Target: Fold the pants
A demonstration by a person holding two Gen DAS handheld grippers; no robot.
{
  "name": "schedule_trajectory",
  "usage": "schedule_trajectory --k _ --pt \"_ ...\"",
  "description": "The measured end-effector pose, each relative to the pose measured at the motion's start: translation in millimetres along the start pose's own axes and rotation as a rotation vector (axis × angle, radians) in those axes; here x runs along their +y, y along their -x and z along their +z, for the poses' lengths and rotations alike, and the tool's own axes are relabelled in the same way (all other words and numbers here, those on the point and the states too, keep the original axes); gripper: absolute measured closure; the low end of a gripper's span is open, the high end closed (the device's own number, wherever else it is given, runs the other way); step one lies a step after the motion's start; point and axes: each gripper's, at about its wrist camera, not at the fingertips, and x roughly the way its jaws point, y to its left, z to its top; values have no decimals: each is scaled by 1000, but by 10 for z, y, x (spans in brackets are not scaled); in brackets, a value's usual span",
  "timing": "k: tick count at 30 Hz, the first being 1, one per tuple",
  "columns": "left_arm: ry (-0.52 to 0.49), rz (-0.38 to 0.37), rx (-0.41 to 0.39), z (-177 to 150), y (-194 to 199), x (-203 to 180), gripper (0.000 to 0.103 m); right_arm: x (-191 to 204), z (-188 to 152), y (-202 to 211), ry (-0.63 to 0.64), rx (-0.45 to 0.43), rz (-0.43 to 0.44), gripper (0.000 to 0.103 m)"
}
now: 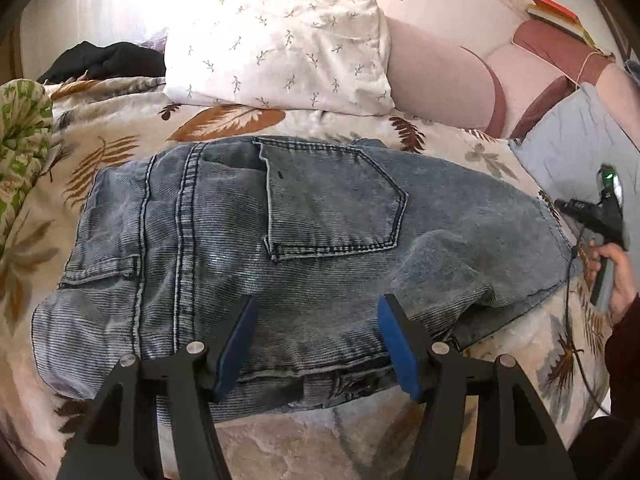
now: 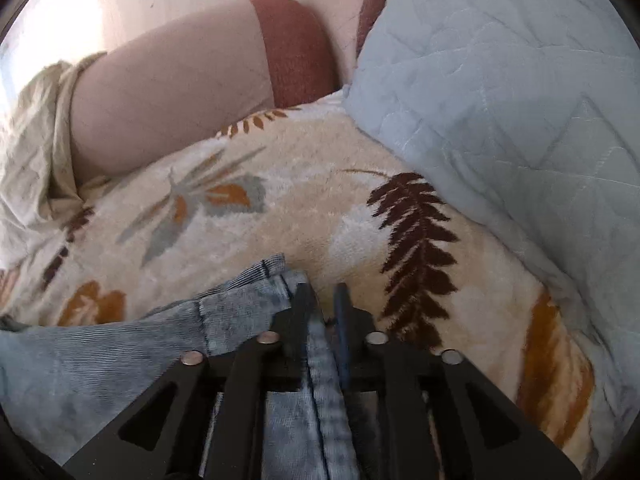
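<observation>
The faded blue jeans (image 1: 248, 240) lie folded on the leaf-print blanket (image 1: 120, 152), back pocket up. My left gripper (image 1: 316, 320) is open, its blue-padded fingers (image 1: 394, 340) apart just above the near edge of the jeans, holding nothing. My right gripper (image 2: 322, 300) is shut on an edge of the jeans (image 2: 316, 380), whose denim runs between its fingers. In the left wrist view the right gripper (image 1: 596, 216) shows at the right end of the jeans, held by a hand.
A white leaf-print pillow (image 1: 280, 44) and a pink headboard (image 1: 436, 76) stand behind the jeans. A light blue quilted cushion (image 2: 500, 88) lies at the right. Dark clothing (image 1: 104, 60) lies at the back left. A green patterned fabric (image 1: 24, 128) is at the left.
</observation>
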Motion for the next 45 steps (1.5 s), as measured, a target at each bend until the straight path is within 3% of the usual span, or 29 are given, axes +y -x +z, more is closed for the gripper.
schedule_trajectory --k 3,7,11,16,22,29,33,37,42,45 --pt "32 -16 -14 8 99 33 38 265 -70 405 54 3 148 83" --pt "66 -39 -64 70 263 74 38 782 -439 903 131 68 414 70" --pt "70 -32 -97 128 321 40 41 1396 -906 1084 237 155 523 68" --pt "31 32 -69 107 182 -11 59 2075 -1174 1069 326 200 540 68" --pt "5 110 43 -11 -37 39 85 2401 -1167 948 393 188 488 68" --pt "-63 124 105 -158 -95 44 90 2559 -1502 734 553 370 422 68" --pt "-98 123 116 -234 -75 96 93 2488 -1577 795 590 397 431 67" --pt "-94 92 105 -270 -26 179 93 2356 -1586 781 547 415 484 67" --pt "-103 79 100 -288 -27 197 93 2304 -1648 861 580 413 480 67" --pt "-68 79 106 -248 1 192 93 2288 -1636 845 572 419 491 67"
